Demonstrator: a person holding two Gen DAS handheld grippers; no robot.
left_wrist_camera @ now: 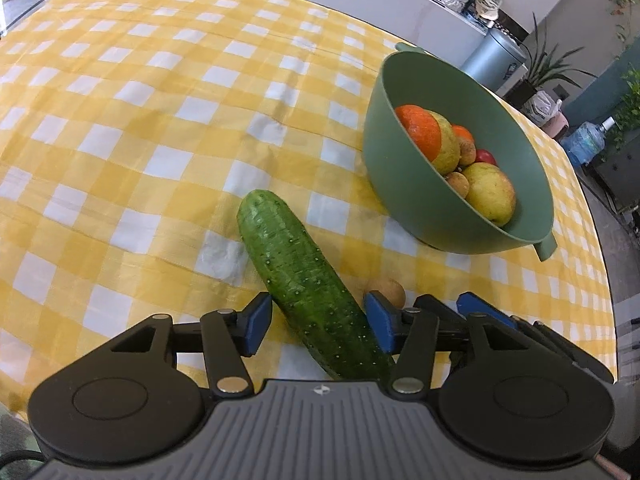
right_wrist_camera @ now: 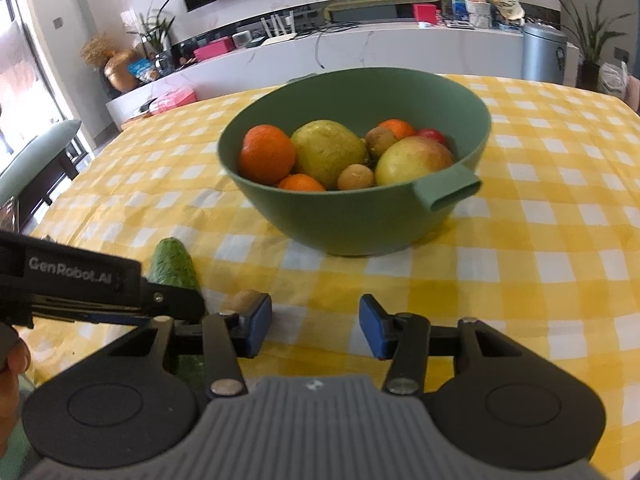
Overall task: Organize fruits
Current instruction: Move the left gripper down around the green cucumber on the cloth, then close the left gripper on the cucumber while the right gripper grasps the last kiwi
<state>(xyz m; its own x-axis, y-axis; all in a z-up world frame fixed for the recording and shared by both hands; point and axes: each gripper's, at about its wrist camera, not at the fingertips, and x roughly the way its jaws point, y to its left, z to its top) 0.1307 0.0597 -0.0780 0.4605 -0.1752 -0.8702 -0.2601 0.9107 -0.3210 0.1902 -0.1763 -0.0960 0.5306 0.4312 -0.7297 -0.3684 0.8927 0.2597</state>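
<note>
While the yellow checked tablecloth (left_wrist_camera: 160, 128) lies mostly bare, the green bowl (right_wrist_camera: 360, 224) stands near its middle, already loaded with oranges, pears and small brown fruits.

- Cucumber (left_wrist_camera: 308, 284): flat on the cloth, well short of the bowl, slanting between the pads of the left gripper (left_wrist_camera: 320, 326). Jaws parted; a slight gap on the left pad's side, right pad close to or grazing the skin. I read it as released, not gripping.
- Right gripper (right_wrist_camera: 316, 326): jaws parted over bare cloth, holding nothing.
- Small brown fruit (left_wrist_camera: 387, 291): loose on the cloth just beyond the left gripper's right finger, outside the right gripper's left pad.

Judgement: the cucumber lies askew to the jaws. Better to square the pads across its width, close near mid-length so it won't tip, and avoid nudging the little fruit.
</note>
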